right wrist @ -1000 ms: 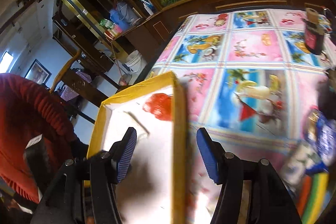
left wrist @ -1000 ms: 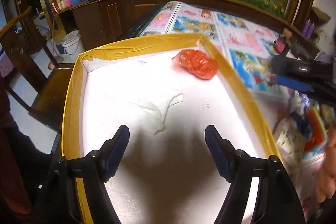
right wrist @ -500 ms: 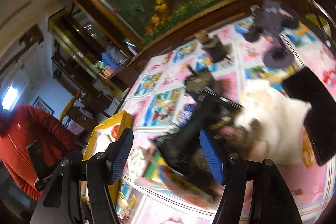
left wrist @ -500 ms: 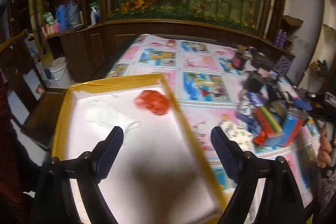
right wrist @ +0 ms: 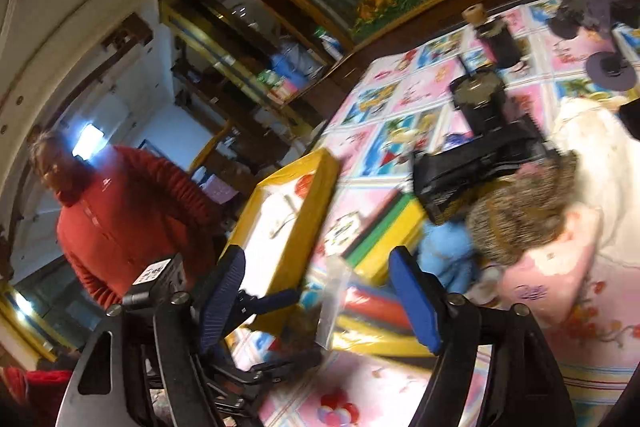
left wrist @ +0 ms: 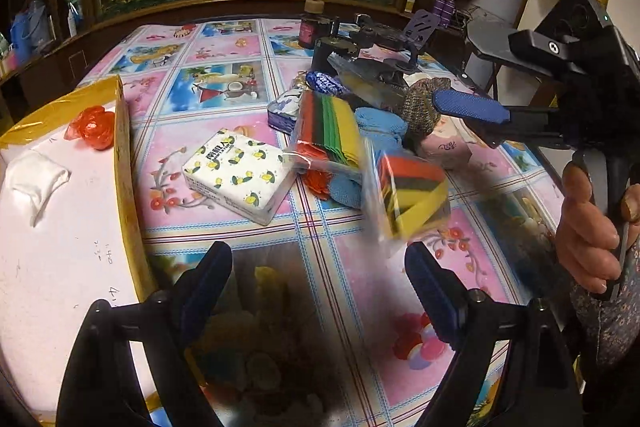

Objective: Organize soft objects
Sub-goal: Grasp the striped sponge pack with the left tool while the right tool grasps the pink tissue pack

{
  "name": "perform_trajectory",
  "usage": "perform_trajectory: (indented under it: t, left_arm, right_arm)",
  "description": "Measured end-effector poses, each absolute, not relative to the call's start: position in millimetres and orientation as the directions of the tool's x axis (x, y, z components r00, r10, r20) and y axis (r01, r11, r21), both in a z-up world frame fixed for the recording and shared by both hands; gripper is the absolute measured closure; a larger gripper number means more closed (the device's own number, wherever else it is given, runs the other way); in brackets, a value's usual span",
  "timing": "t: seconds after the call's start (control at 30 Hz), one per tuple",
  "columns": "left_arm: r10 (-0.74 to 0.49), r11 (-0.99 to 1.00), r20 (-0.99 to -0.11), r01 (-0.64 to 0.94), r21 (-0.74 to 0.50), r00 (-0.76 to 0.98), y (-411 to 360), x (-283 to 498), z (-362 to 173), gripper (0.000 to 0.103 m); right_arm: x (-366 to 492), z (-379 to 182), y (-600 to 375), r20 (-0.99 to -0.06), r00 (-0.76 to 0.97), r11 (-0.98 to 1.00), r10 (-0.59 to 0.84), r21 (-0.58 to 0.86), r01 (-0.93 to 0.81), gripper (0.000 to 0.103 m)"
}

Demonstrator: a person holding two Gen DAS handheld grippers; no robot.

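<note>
My left gripper (left wrist: 320,287) hangs open over the flowered tablecloth, with nothing between its fingers. Ahead of it lies a pile of soft things: a white tissue pack with lemon print (left wrist: 240,175), two striped colourful packs in clear wrap (left wrist: 326,131) (left wrist: 412,195), a blue cloth (left wrist: 376,125), a brown knitted piece (left wrist: 420,103) and a pink pack (left wrist: 444,147). My right gripper (right wrist: 320,299) is at the pile's right side with its jaws opening and nothing pressed between them. One of its blue pads (left wrist: 472,109) hovers by the knitted piece (right wrist: 520,215).
A yellow-rimmed white tray (left wrist: 124,163) at the left holds a red crumpled bag (left wrist: 90,127) and a white cloth (left wrist: 36,179). Dark gear and a bottle (left wrist: 312,27) stand at the table's back. A person in red (right wrist: 120,219) stands beyond the tray. White fabric (right wrist: 600,167) lies at the right.
Both views have swung from the tray to the pile on the right. The left gripper left the tray and now hangs over the tablecloth. Both pairs of jaws stand wider.
</note>
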State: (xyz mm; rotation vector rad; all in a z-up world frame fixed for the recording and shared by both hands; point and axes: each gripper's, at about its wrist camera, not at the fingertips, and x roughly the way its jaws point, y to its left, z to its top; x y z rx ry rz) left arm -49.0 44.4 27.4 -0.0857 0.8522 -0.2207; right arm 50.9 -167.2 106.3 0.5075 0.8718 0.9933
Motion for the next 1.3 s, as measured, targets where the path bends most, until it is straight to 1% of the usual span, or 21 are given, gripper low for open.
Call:
perform_trajectory:
  t: [0.2, 0.27, 0.43, 0.5, 0.57, 0.63, 0.7, 0.73, 0.83, 0.87, 0.93, 1.03, 1.07, 1.1, 1.13, 1.17, 1.2, 1.3]
  left_arm:
    - [-0.257, 0.965, -0.723, 0.203, -0.163, 0.642, 40, -55, 30, 0.015]
    - [-0.277, 0.959, -0.711, 0.233, -0.161, 0.647, 37, -58, 32, 0.015]
    - [-0.28, 0.952, -0.711, 0.284, -0.117, 0.645, 23, -63, 33, 0.015]
    - [-0.259, 0.952, -0.72, 0.295, -0.079, 0.644, 15, -63, 33, 0.015]
    - [-0.268, 0.941, -0.738, 0.332, -0.062, 0.62, 5, -59, 31, 0.015]
    - [-0.265, 0.93, -0.756, 0.367, -0.036, 0.598, -7, -52, 28, 0.015]
    - [-0.236, 0.918, -0.782, 0.396, 0.014, 0.577, -19, -44, 24, 0.015]
    - [-0.225, 0.909, -0.799, 0.416, 0.035, 0.558, -26, -40, 21, 0.015]
    - [-0.183, 0.886, -0.813, 0.451, 0.107, 0.552, -40, -31, 16, 0.015]
    - [-0.166, 0.88, -0.817, 0.457, 0.13, 0.553, -44, -27, 14, 0.015]
    - [-0.157, 0.874, -0.829, 0.467, 0.137, 0.536, -49, -18, 10, 0.015]
    - [-0.165, 0.883, -0.832, 0.455, 0.114, 0.53, -52, -14, 6, 0.015]
    - [-0.165, 0.888, -0.831, 0.447, 0.11, 0.531, -52, -16, 7, 0.017]
    - [-0.171, 0.891, -0.83, 0.443, 0.1, 0.531, -51, -18, 8, 0.026]
    - [-0.183, 0.897, -0.831, 0.435, 0.077, 0.525, -48, -22, 9, 0.04]
    - [-0.181, 0.905, -0.832, 0.42, 0.068, 0.525, -47, -25, 10, 0.043]
    - [-0.175, 0.913, -0.83, 0.403, 0.065, 0.53, -44, -30, 9, 0.046]
    - [-0.167, 0.935, -0.816, 0.35, 0.046, 0.554, -31, -37, 11, 0.049]
  right_arm:
    - [55, 96, -166, -0.468, 0.275, 0.543, 0.84, 0.707, -0.454, 0.024]
    - [57, 91, -160, -0.519, 0.27, 0.584, 0.811, 0.69, -0.429, 0.024]
    - [68, 67, -157, -0.592, 0.2, 0.62, 0.78, 0.692, -0.371, 0.024]
    - [69, 71, -159, -0.567, 0.204, 0.598, 0.798, 0.705, -0.381, 0.024]
    - [69, 87, -174, -0.496, 0.264, 0.562, 0.827, 0.725, -0.397, 0.024]
    - [69, 96, -192, -0.473, 0.336, 0.577, 0.815, 0.722, -0.383, 0.024]
    - [71, 101, -218, -0.456, 0.435, 0.608, 0.776, 0.726, -0.323, 0.024]
    - [73, 101, -226, -0.447, 0.453, 0.604, 0.772, 0.738, -0.301, 0.023]
    - [80, 91, -253, -0.405, 0.475, 0.547, 0.781, 0.811, -0.207, 0.023]
    - [81, 89, -256, -0.4, 0.477, 0.537, 0.783, 0.822, -0.191, 0.023]
    - [83, 88, -261, -0.406, 0.482, 0.537, 0.777, 0.826, -0.17, 0.023]
    - [85, 87, -260, -0.453, 0.477, 0.58, 0.753, 0.8, -0.156, 0.023]
    - [85, 87, -259, -0.468, 0.476, 0.594, 0.745, 0.79, -0.153, 0.023]
    - [87, 87, -258, -0.477, 0.476, 0.603, 0.739, 0.784, -0.15, 0.023]
    - [85, 86, -256, -0.496, 0.479, 0.623, 0.724, 0.769, -0.145, 0.023]
    - [86, 86, -255, -0.535, 0.483, 0.662, 0.694, 0.737, -0.135, 0.023]
    - [83, 83, -254, -0.552, 0.483, 0.68, 0.68, 0.721, -0.133, 0.023]
    - [83, 81, -244, -0.596, 0.449, 0.716, 0.665, 0.681, -0.156, 0.023]
